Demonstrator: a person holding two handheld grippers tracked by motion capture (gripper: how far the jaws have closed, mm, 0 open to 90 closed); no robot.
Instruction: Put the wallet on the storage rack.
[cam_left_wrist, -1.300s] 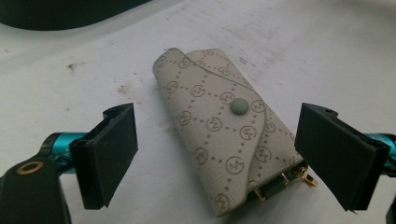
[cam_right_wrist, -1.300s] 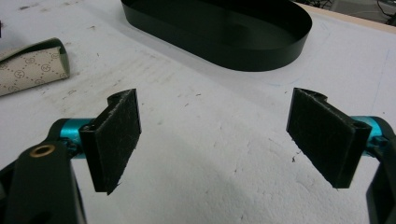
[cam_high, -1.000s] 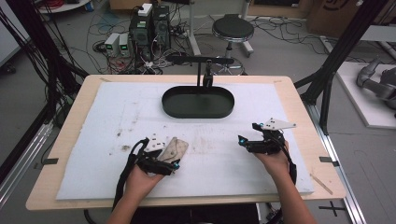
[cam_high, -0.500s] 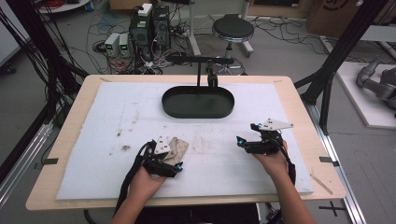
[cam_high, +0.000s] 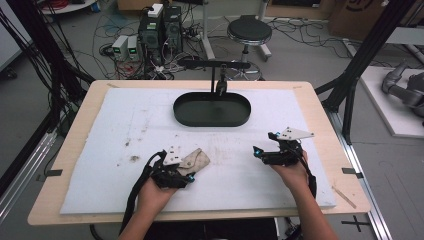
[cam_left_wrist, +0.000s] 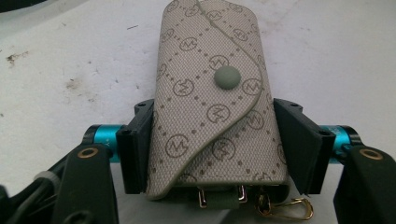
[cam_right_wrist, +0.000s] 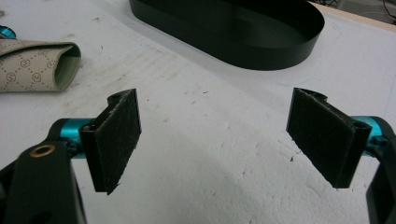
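In the high view the left gripper (cam_high: 186, 172) covers part of the beige key pouch (cam_high: 195, 159). In the left gripper view the pouch's lower end, with its gold clips, is half hidden in shadow; whether both jaws touch its sides is unclear.

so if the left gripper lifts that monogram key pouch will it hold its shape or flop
Probably soft but not limp: the monogram key pouch is snapped shut and looks padded. Its textured fabric should resist slipping. The gold clip hanging at its open end may swing. The left gripper brackets its sides.
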